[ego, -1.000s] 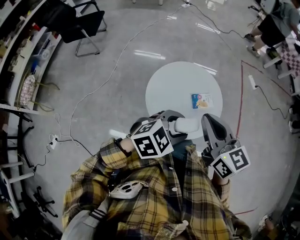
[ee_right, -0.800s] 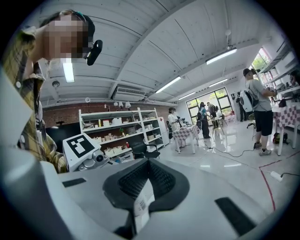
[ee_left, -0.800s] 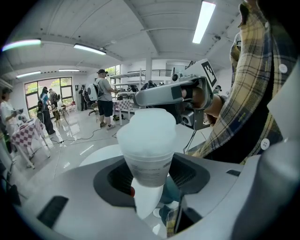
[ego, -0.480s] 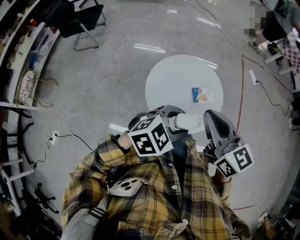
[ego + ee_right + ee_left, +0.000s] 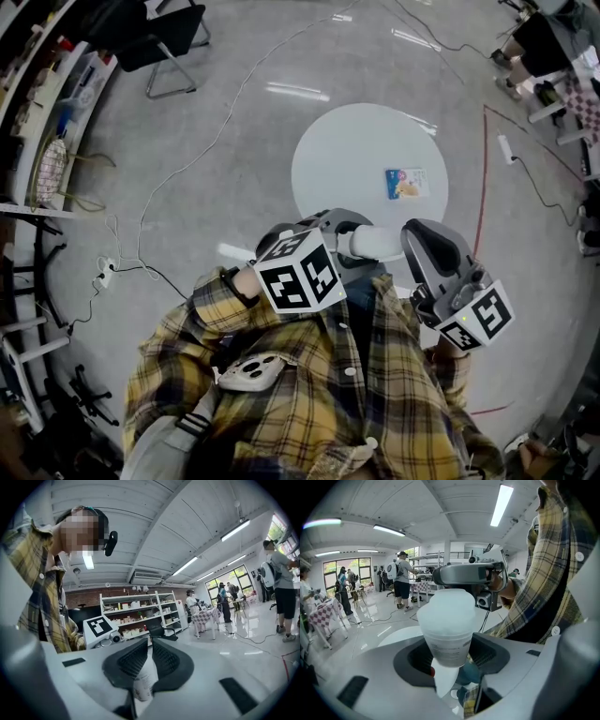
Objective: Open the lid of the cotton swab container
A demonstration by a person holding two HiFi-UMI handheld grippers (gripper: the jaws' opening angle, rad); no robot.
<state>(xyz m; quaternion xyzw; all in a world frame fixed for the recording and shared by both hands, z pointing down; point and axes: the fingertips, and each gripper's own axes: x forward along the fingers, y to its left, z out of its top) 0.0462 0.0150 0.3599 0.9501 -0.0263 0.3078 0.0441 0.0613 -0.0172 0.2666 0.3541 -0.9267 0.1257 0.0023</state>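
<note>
Frosted plastic hides what the cotton swab container (image 5: 447, 620) holds, and its base is lost between the pads. Left gripper (image 5: 451, 651) grips it with jaws wide, by the table's (image 5: 356, 159) near edge. Right gripper (image 5: 149, 660) has its jaws pressed together, and a white sliver between them is unidentifiable.

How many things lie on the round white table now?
1: a small blue-and-yellow packet near the right edge of the round white table. Its near edge is hidden; more possible.

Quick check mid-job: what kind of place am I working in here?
Probably a shared lab or data-collection workshop: loose cables across a polished floor, stocked shelving along the wall, and other people wearing backpack rigs among checked-cloth tables.
</note>
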